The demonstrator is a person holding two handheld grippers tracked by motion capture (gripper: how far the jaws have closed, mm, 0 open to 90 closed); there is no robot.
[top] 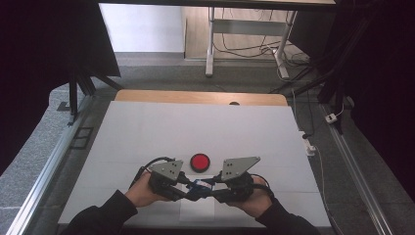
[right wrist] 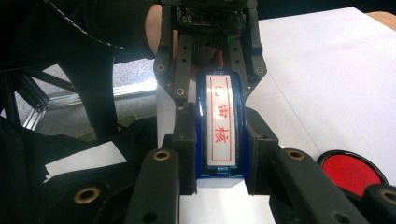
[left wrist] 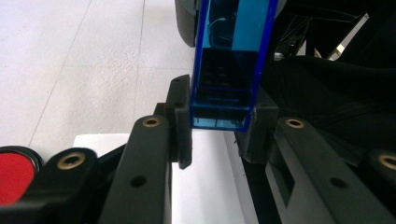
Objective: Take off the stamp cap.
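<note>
Both grippers (top: pixel 188 192) (top: pixel 211 191) clamp the blue stamp (top: pixel 198 186) mid-table (top: pixel 147 132), red pad (top: pixel 199 162) near

Blue stamp (left wrist: pixel 229 60) runs off the top edge in left gripper view — its far end is hidden. Red pad (left wrist: pixel 14 175) cut by left edge, approx half showing. In high view the stamp (top: pixel 198 186) is too small to read — jaws cover most of it.

stamp (top: pixel 197 186) – between both claws | button (top: pixel 199 162) – just behind
</note>
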